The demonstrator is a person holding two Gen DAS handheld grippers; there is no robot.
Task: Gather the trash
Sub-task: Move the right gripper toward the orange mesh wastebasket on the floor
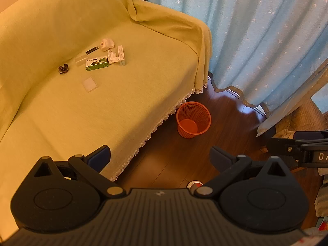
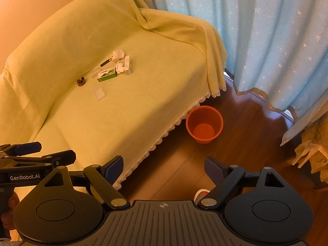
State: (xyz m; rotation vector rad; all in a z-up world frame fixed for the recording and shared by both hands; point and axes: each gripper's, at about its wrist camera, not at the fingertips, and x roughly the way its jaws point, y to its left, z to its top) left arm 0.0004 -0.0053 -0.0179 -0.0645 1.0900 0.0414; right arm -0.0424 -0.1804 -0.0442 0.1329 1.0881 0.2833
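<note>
Trash lies in a cluster on the yellow-covered sofa (image 1: 123, 106): a crumpled white tissue (image 1: 107, 44), a black tube (image 1: 92, 50), a green box (image 1: 96, 63), a white box (image 1: 121, 55), a dark brown clump (image 1: 63, 68) and a clear packet (image 1: 89, 84). The right wrist view shows the same green box (image 2: 107, 74) and tissue (image 2: 118, 54). An orange mesh bin (image 1: 193, 120) (image 2: 204, 124) stands on the floor by the sofa's front edge, and nothing shows inside it. My left gripper (image 1: 161, 156) and right gripper (image 2: 164, 169) both hang open and hold nothing, well short of the trash.
Blue star-patterned curtains (image 1: 256, 41) hang at the right, down to the wooden floor (image 1: 225, 127). A round red-and-white object (image 2: 202, 192) sits on the floor, partly hidden by my gripper. Cluttered fabric (image 2: 311, 149) lies at the far right. A hand (image 2: 8, 207) holds the left gripper's handle.
</note>
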